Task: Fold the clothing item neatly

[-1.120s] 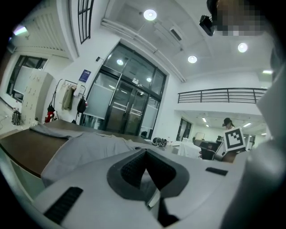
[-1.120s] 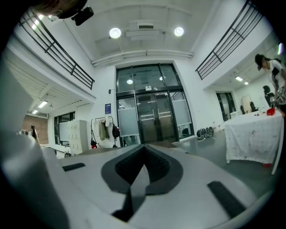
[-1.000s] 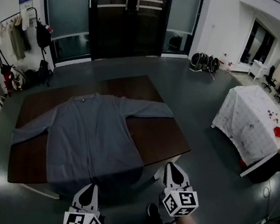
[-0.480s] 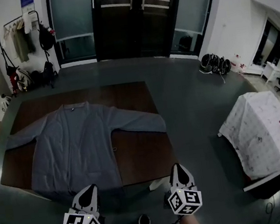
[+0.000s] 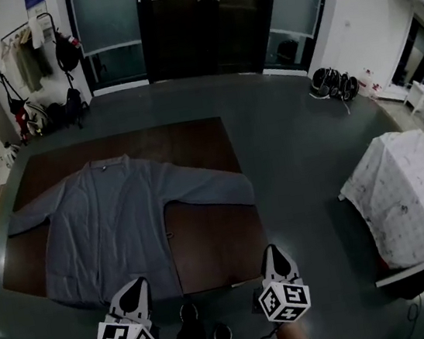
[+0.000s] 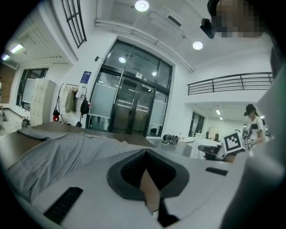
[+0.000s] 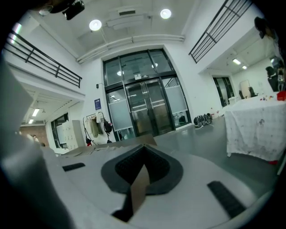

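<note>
Nearest, the left gripper (image 5: pixel 137 283) is hovering closed and empty by the near hem of the grey cardigan (image 5: pixel 113 218). The right gripper (image 5: pixel 272 250) is also closed and empty, near the table's (image 5: pixel 213 235) near right corner. The cardigan is lying flat, sleeves spread, on the table's left part. The glass doors (image 5: pixel 206 17) are standing far behind.

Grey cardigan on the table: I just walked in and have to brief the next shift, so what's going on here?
A person stands at the near edge of the brown table with a gripper in each hand. The grey cardigan lies spread flat on it, front up, both sleeves stretched out sideways. The left gripper and right gripper are both shut with nothing between their jaws, pointing towards the table. No fold has been made yet.
</note>
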A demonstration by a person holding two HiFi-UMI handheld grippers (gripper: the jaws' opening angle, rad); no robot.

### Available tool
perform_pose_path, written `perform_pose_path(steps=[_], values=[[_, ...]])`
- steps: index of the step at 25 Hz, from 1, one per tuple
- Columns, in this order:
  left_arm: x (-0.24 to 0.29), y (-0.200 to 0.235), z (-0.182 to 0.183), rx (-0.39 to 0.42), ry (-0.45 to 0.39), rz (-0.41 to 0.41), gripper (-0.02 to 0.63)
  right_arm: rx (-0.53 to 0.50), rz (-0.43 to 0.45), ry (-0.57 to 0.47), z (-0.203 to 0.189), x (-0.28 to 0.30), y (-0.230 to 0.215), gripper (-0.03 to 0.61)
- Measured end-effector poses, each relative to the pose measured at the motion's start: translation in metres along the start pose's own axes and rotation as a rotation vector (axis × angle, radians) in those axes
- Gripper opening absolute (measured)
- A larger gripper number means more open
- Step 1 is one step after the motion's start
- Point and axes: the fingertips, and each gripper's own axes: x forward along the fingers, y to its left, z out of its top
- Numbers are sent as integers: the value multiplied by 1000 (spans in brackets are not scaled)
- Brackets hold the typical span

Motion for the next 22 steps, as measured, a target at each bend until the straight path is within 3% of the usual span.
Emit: perform_pose_path(steps=[8, 13, 18, 22], values=[[85, 22, 32, 10, 23, -128, 8, -56, -83, 11, 18, 54, 1, -12], [129, 39, 43, -4, 36, -175, 8, -23, -170, 50, 19, 97, -10, -12], [161, 59, 38, -17, 86, -208, 8, -55, -233, 155, 0, 133, -15, -12], [186, 55, 37, -12, 105, -210, 8, -77, -217, 270, -21, 156, -31, -12]])
